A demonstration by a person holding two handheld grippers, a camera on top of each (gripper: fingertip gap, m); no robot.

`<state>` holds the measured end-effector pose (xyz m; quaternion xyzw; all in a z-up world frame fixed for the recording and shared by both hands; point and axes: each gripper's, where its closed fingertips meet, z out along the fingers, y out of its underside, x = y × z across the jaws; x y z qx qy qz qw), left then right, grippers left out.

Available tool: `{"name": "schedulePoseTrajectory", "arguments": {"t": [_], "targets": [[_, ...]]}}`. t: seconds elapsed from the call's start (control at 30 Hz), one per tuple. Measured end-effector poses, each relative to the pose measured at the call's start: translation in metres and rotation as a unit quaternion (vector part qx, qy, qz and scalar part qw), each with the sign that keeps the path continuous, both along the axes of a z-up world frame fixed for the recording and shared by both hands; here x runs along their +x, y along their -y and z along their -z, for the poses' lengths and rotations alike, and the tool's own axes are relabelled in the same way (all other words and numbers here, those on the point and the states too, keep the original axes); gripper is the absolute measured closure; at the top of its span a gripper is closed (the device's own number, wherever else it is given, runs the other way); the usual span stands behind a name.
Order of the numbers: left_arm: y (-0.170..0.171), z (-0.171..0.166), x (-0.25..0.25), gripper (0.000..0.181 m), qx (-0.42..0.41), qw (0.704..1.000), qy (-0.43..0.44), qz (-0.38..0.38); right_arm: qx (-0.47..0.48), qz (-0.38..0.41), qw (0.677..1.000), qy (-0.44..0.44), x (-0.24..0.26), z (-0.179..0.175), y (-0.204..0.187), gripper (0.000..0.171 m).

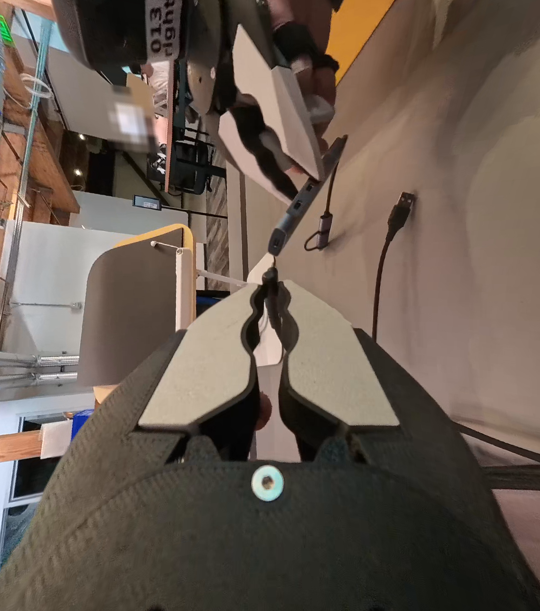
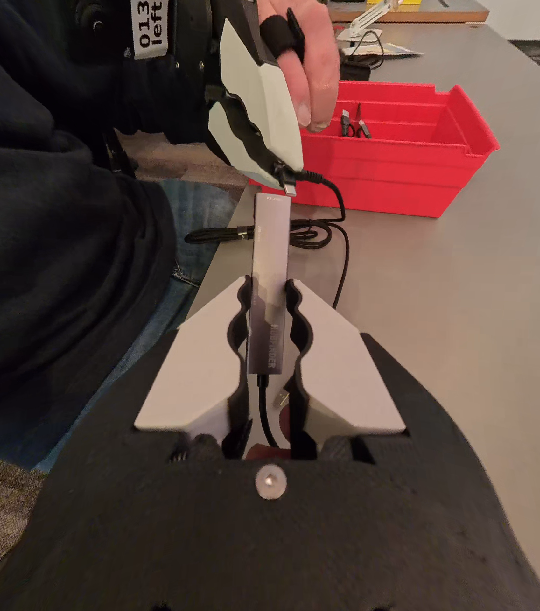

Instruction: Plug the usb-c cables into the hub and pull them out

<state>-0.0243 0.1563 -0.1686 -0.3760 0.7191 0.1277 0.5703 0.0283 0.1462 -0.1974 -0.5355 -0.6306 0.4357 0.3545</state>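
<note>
Grey hub (image 2: 269,287) is clamped lengthwise by R gripper (image 2: 269,284) above the table (image 2: 443,314). USB-C plug (image 2: 286,182) is pinched by L gripper (image 1: 270,286), tip just short of hub end port, not inserted. Red bin (image 2: 394,172) is seen behind.

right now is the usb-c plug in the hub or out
Out. The usb-c plug, pinched in the left gripper, hangs just off the hub end, metal tip fully exposed.

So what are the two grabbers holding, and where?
The right gripper clamps the long grey metal hub around its cable end. The left gripper pinches the black USB-C cable by its plug.
</note>
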Motion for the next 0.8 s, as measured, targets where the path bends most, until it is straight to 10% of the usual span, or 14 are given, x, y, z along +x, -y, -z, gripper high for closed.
{"name": "schedulePoseTrajectory", "arguments": {"t": [0.8], "targets": [[0.017,-0.01,0.012,0.174,0.028,0.999,0.006,0.04,0.003,-0.065,0.995,0.071,0.004,-0.009,0.006,0.153]]}}
